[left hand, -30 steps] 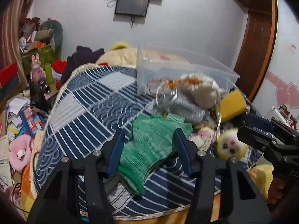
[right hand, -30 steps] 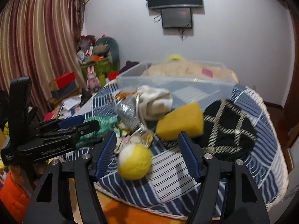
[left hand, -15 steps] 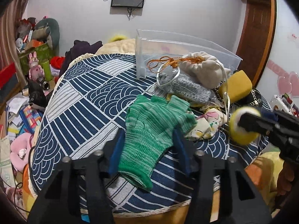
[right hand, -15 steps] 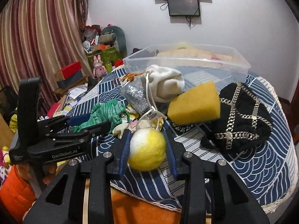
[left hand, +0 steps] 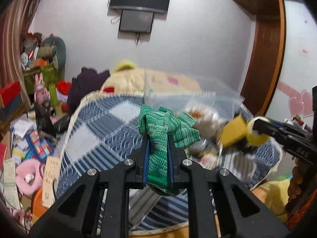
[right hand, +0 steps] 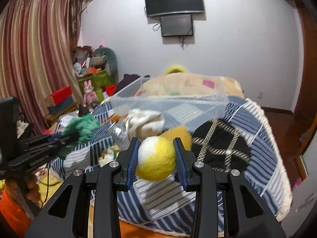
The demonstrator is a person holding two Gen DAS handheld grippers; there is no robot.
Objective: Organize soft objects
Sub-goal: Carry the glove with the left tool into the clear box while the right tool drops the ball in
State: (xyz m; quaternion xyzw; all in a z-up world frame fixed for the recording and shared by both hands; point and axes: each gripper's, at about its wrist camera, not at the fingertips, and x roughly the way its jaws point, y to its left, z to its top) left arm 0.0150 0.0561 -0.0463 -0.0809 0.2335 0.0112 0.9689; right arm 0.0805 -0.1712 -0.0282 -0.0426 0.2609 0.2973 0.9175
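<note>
1. Left gripper point(left hand: 158, 138): clenched on the green knit glove point(left hand: 162, 130), jaws having just closed onto it. Glove cuff hanging below the pads, fingers bunched above them, lifted clear of the blue patterned cloth point(left hand: 103, 130).
2. Right gripper point(right hand: 156, 156): clamped on the yellow-and-white felt ball point(right hand: 156, 158), pads pressing both sides, ball raised off the cloth.
3. Remaining soft items: yellow sponge point(left hand: 232, 131), cream fabric bundle point(right hand: 142, 123) and black item with rope netting point(right hand: 220, 148), all lying on the cloth in front of the clear plastic bin point(right hand: 168, 105).
4. Hidden or cut off:
 - Sponge mostly covered by the ball in the right wrist view.
 - Lower part of the glove cuff concealed behind the left gripper body.
 - Bin interior blurred; contents not determinable.
 - Small items between the sponge and the glove smeared by motion; not identifiable.
 - Only fingertips of the hand point(left hand: 297, 180) holding the right gripper visible at the frame edge.
5. Writing: lettering on the side of each gripper body too blurred to read. No legible text on the wall screens point(right hand: 174, 0) or floor clutter.
</note>
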